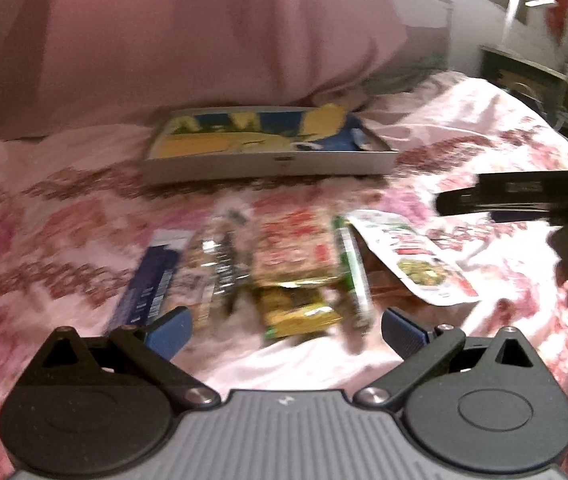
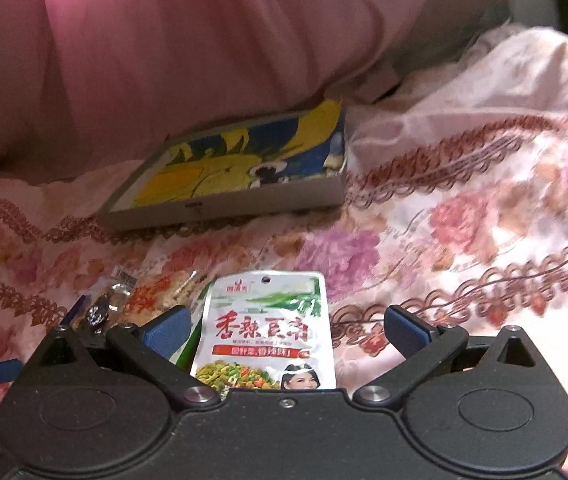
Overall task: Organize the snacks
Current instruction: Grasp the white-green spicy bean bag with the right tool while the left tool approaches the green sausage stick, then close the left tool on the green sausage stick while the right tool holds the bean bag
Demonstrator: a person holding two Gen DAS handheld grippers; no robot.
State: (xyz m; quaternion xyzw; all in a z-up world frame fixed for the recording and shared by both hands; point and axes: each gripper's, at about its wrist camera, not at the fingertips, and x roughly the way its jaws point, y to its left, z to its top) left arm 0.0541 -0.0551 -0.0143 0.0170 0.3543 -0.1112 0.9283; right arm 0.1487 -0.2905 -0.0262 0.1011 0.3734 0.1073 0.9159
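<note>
Several snack packets lie in a row on a pink floral bedspread (image 1: pixel 64 216): a dark blue bar (image 1: pixel 148 284), a clear-wrapped pack (image 1: pixel 216 264), a red-patterned pack (image 1: pixel 295 252), a yellow-green packet (image 1: pixel 295 312), a green stick (image 1: pixel 353 272) and a white pouch with red lettering (image 1: pixel 411 256). My left gripper (image 1: pixel 285 330) is open just above the row. My right gripper (image 2: pixel 285 330) is open, with the white pouch (image 2: pixel 268 332) lying between its fingers, untouched. The right gripper also shows at the right edge of the left wrist view (image 1: pixel 523 196).
A shallow grey box (image 1: pixel 268 162) with a blue and yellow picture inside lies beyond the snacks, also in the right wrist view (image 2: pixel 224 204). A big pink pillow (image 1: pixel 172 32) rises behind it. Dark furniture (image 1: pixel 523 76) stands at the far right.
</note>
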